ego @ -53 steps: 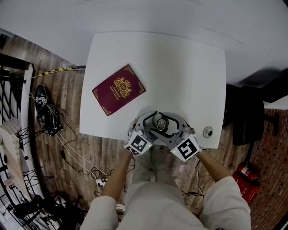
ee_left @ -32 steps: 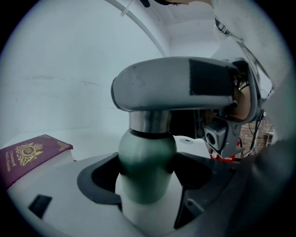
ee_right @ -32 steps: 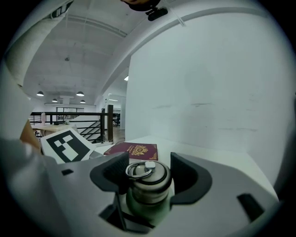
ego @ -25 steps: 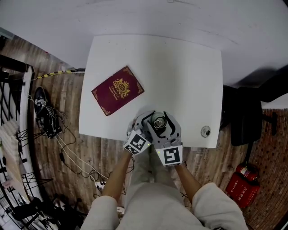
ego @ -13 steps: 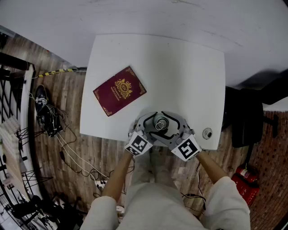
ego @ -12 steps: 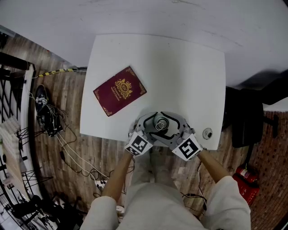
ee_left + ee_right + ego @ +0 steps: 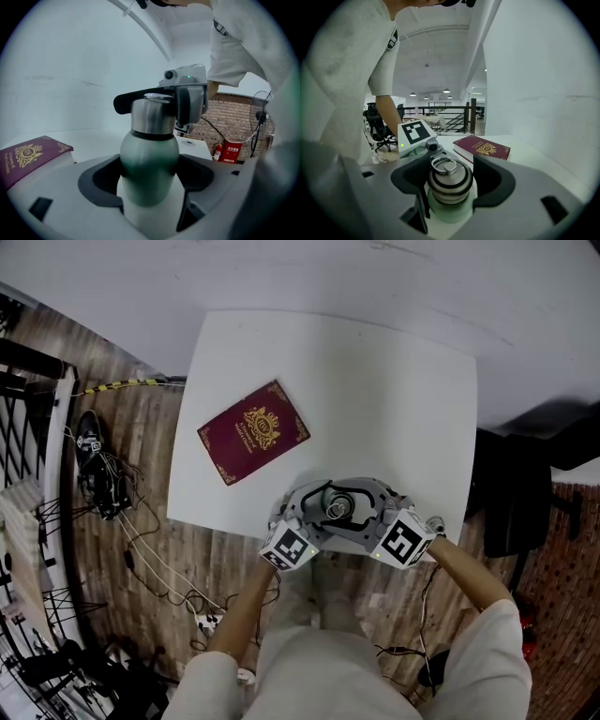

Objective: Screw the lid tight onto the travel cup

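The tightening step is in hand: the travel cup (image 7: pixel 149 157) stands upright at the front edge of the counter (image 7: pixel 375 381), about midway along it, well apart from the maroon passport (image 7: pixel 253 430) lying nearer the left edge. The left gripper (image 7: pixel 149 180) has its 2 jaws clenched on the green body, bracing it. The right gripper (image 7: pixel 451 183) reaches in from the other side; its jaws have just been closing, and the steel lid (image 7: pixel 449 169) (ring handle lying flat on top) sits between them, gripped at its ribbed rim. Next, I judge, comes another twist of the right wrist while the left holds firm, until the lid resists; how seated it is now I cannot tell.
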Motion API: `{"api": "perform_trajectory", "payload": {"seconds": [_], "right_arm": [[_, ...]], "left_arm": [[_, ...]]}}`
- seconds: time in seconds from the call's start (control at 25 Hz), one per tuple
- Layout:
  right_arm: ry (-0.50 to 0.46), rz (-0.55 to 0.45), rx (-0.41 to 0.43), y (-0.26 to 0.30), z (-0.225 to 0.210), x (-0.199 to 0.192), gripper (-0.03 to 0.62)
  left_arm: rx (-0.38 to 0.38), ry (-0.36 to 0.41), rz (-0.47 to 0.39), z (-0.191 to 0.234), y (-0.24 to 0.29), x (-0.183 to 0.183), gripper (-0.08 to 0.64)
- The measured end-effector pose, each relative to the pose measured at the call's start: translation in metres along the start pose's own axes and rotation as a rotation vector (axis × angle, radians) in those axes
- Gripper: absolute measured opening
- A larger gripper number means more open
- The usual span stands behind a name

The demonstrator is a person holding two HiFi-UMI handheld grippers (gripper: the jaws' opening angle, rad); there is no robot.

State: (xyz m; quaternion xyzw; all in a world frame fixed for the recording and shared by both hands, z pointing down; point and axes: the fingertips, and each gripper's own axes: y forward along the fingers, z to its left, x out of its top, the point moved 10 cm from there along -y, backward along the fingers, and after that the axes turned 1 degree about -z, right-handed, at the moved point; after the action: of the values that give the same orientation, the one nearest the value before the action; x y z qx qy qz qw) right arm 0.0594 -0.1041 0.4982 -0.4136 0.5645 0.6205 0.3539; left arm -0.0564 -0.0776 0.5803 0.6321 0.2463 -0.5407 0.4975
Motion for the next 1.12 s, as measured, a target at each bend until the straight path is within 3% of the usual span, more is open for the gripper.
{"api": "perform_trajectory", "payload": {"seconds": [0.16,0.32,1.12], "right_arm": [[-0.027,0.013,0.042,0.002,-0.001,-0.001,0.262],[-0.026,-0.006,0.019,0.002,0.000,-0.002,0.261],[0.148,-0.102,-0.430,0.003,0.026,-0.010,0.259]], "left_arm": [[0.002,-0.001,-0.006,0.001,0.001,0.000,0.351],[0.004,0.003,-0.007,0.001,0.001,0.001,0.351],[0.007,0.004,0.009,0.000,0.001,-0.003,0.351]]}}
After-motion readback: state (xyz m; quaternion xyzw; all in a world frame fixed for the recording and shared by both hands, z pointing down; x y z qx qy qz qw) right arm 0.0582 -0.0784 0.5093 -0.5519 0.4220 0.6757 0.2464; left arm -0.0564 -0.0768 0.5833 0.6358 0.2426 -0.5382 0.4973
